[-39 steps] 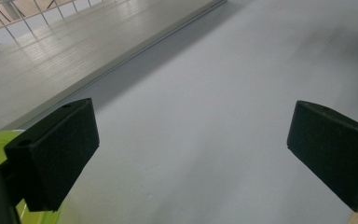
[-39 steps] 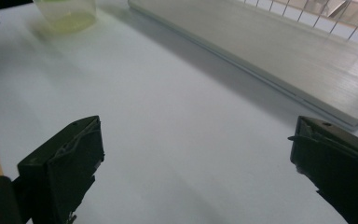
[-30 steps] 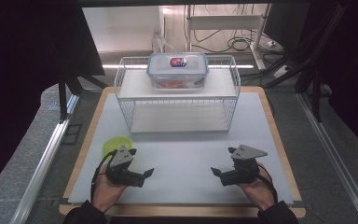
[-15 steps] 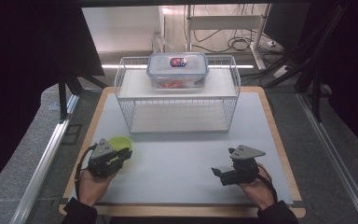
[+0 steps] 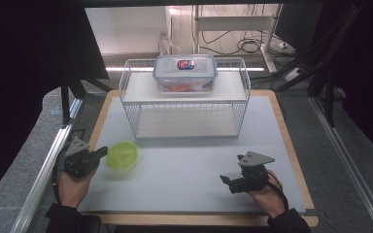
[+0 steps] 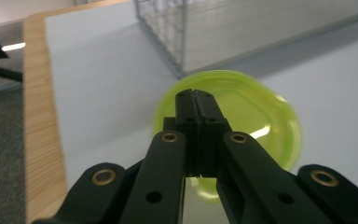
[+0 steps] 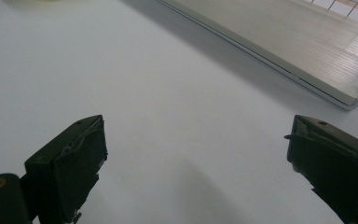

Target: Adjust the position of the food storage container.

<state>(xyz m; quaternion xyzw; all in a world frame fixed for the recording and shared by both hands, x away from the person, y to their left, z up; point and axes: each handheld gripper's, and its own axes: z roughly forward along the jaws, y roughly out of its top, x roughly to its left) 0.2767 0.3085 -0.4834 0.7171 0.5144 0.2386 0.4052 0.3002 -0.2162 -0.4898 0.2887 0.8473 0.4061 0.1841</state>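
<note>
A lime-green round dish (image 5: 122,155) lies on the white mat at the left, just right of my left gripper (image 5: 102,153). In the left gripper view, the left gripper (image 6: 196,95) has its jaws pressed flat together with nothing between them, and the green dish (image 6: 261,121) lies blurred beyond and under the tips. Whether the tips touch its rim I cannot tell. My right gripper (image 5: 227,182) rests low at the front right. Seen from its own camera, the right gripper (image 7: 196,163) is wide open over bare mat.
A white wire rack (image 5: 184,104) stands at the back middle, with a clear lidded food box (image 5: 184,72) on its top shelf. The mat lies on a wood-edged board (image 5: 291,145). A metal rail (image 5: 43,170) runs along the left side.
The left hand has moved left and away from me, to the left of the green dish, and its jaws have gone from open to shut. The right hand and the dish have stayed put.
</note>
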